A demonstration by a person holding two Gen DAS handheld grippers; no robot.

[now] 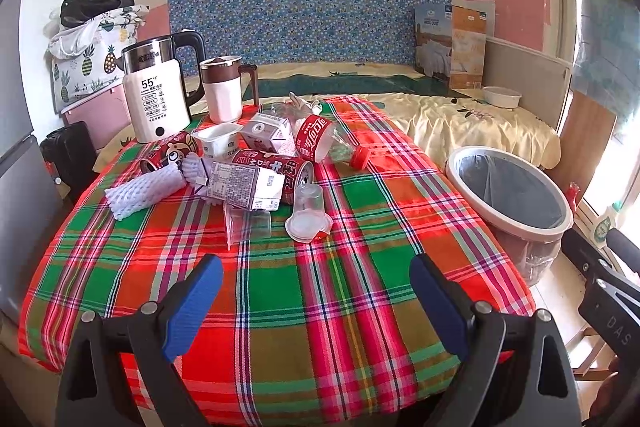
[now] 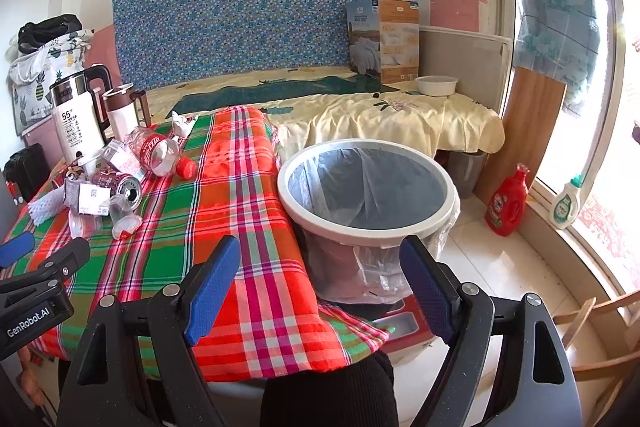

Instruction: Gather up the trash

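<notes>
Left wrist view: left gripper (image 1: 316, 277) spread wide, blue pads (image 1: 196, 303) empty, hovering over the bare near part of the plaid tablecloth (image 1: 360, 307). Trash pile sits ahead of it, toward the far left of the table, well apart from the fingers. Closest pieces: clear plastic cup (image 1: 308, 213) on its side and a clear wrapper (image 1: 246, 225), roughly centred ahead of the jaws. Behind them a milk carton (image 1: 240, 185), red can (image 1: 288, 173), white foam fruit net (image 1: 146, 189), second can with a cartoon face (image 1: 170, 155), yogurt cup (image 1: 218, 141), small carton (image 1: 268, 133), crushed Coca-Cola bottle (image 1: 328, 141) with red cap pointing right. Electric kettle (image 1: 154, 93) and brown-lidded mug (image 1: 224, 89) stand behind the pile. Lined trash bin (image 1: 508, 193) stands off the table's right edge, beside the bed (image 1: 460, 119).

Right wrist view: right gripper (image 2: 322, 277) also gaping wide, nothing between the pads, straddling the table's right edge; trash bin (image 2: 368, 183) just ahead, near its right finger. Trash pile lies far left: Coca-Cola bottle (image 2: 160, 151), red can (image 2: 120, 187), plastic cup (image 2: 122, 217), foam net (image 2: 42, 207). Small white crumpled item (image 2: 182, 123) near the mug, possibly tissue, too small to tell. Left gripper (image 2: 24, 267) shows at the left edge.
</notes>
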